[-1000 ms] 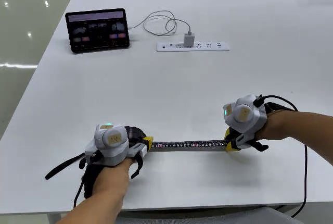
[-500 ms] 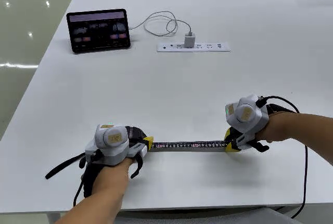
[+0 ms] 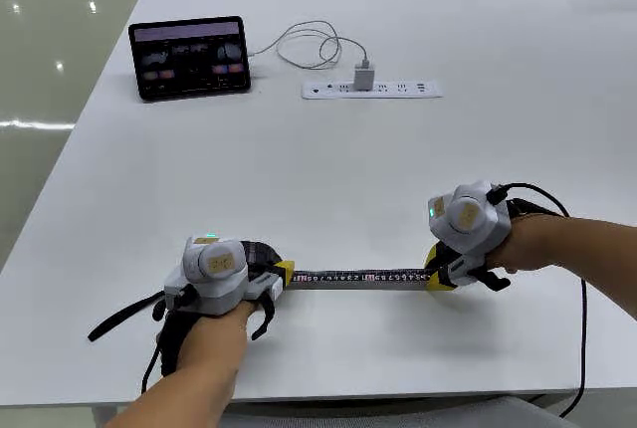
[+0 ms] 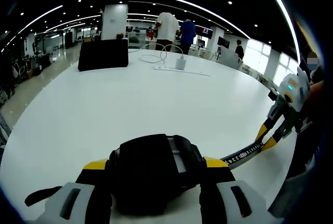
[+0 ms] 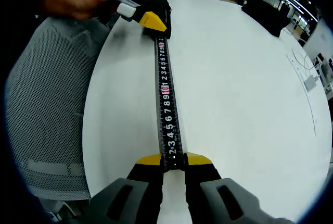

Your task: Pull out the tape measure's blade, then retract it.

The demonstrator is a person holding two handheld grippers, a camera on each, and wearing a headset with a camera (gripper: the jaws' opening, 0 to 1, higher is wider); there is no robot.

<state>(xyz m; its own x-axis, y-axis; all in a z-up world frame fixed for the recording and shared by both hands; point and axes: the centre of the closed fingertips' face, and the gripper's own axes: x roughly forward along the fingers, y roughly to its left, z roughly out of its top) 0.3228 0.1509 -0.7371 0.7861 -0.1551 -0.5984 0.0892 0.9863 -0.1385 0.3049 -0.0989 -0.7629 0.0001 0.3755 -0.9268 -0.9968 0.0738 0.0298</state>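
Since a second before, the right gripper [image 3: 436,279] had drifted slightly toward the left gripper [image 3: 279,272], so a little less of the blade [image 3: 358,276] lay bare between them. The left gripper had kept its place at the lower left of the head view.

The tape measure [image 3: 261,257], black-bodied, sat on the white table [image 3: 348,179] near its front edge. It was clamped between the left gripper's yellow-tipped jaws. In the left gripper view it sat at the lower centre [image 4: 153,172], with a jaw pressed to each flank. From there the blade [image 4: 242,156] ran off to the right to the right gripper [image 4: 266,138].

In the right gripper view the two jaws were clenched on the blade's end at the bottom centre [image 5: 173,160]. The numbered blade [image 5: 165,104] stretched straight up the frame, just above the tabletop. It reached the tape measure [image 5: 165,11] and the left gripper [image 5: 151,21] at the top. A grey mesh chair back [image 5: 52,104] lay along the left of that view.

At the upper left of the head view stood a tablet [image 3: 189,57] with its screen lit. To its right lay a white power strip [image 3: 370,90] with a charger [image 3: 364,77] plugged in. A looped cable [image 3: 309,42] ran between them, all well apart from the grippers.
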